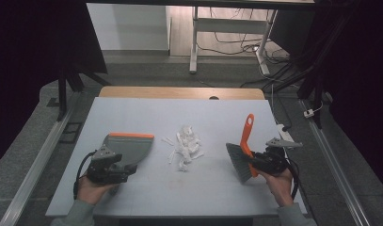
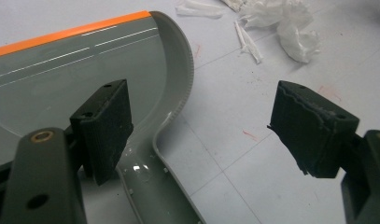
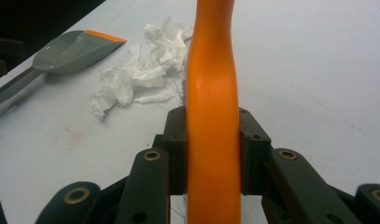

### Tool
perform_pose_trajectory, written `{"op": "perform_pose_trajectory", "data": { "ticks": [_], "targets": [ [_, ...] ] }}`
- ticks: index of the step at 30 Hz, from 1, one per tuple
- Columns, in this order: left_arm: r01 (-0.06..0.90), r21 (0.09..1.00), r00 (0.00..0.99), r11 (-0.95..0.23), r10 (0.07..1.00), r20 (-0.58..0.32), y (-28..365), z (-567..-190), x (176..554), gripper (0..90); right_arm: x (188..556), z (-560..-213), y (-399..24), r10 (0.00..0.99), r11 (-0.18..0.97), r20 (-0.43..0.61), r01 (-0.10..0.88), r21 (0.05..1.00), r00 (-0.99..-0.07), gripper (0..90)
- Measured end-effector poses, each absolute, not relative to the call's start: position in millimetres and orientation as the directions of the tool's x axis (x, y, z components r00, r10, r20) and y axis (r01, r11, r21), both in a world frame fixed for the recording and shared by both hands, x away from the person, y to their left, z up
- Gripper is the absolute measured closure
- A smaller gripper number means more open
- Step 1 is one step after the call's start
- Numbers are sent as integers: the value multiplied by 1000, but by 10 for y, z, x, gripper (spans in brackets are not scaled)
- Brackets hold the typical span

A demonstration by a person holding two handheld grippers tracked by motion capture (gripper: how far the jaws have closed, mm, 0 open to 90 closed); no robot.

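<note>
Step in hand: sweeping looks about to begin; the right gripper (image 1: 260, 162) already has the brush (image 1: 243, 157), while the left gripper (image 1: 109, 165) is only lined up on the dustpan (image 1: 128, 147) and has not gripped it.
Paper scraps (image 1: 185, 146): the landmark here, a loose heap of torn white tissue lying on the table (image 1: 132, 117) between the two tools.
Dustpan: left of the paper scraps, flat on the table, its orange lip on the edge away from the person, its grey handle (image 2: 155, 186) running back toward the left gripper.
Brush: right of the paper scraps, clear of them, bristles toward the heap and the orange handle (image 3: 212, 116) pointing away from the person.
Left fingers: spread wide; in the left gripper view one pad (image 2: 103, 128) sits over the pan's rear edge and the other (image 2: 313, 128) hangs over bare table, so nothing is pinched.
Right fingers: pressed together on the brush's orange handle, a pad (image 3: 253, 149) tight against each side.
Next move, as I judge it: bring the left fingers in on the dustpan handle so the pan cannot slide, set its orange lip against the paper scraps, then draw the brush leftward through the heap.
Risk: light tissue may scatter or ride over the lip if the stroke is quick.
</note>
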State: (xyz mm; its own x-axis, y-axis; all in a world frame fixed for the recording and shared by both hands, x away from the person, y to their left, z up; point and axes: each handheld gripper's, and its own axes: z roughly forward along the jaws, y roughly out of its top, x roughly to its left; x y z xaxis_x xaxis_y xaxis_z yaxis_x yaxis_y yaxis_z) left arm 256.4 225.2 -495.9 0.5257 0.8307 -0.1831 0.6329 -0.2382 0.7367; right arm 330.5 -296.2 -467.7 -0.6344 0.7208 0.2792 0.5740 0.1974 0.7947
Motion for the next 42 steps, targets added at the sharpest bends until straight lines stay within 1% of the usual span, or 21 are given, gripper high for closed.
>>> {"op": "perform_pose_trajectory", "data": {
  "ticks": [34, 36, 42],
  "targets": [
    [637, 735, 515, -233, 838, -180, 2231, -4912, 2555, 218, 3287, -4661, -2959, 725, 201, 265, 563, 802, -636, 699],
    [636, 735, 521, -236, 834, -183, 2224, -4882, 2548, 216, 3287, -4660, -2959, 724, 199, 267, 564, 802, -635, 699],
    [622, 739, 524, -260, 839, -146, 2196, -4679, 2539, 217, 3292, -4652, -2982, 722, 188, 275, 563, 805, -635, 699]
  ]
}}
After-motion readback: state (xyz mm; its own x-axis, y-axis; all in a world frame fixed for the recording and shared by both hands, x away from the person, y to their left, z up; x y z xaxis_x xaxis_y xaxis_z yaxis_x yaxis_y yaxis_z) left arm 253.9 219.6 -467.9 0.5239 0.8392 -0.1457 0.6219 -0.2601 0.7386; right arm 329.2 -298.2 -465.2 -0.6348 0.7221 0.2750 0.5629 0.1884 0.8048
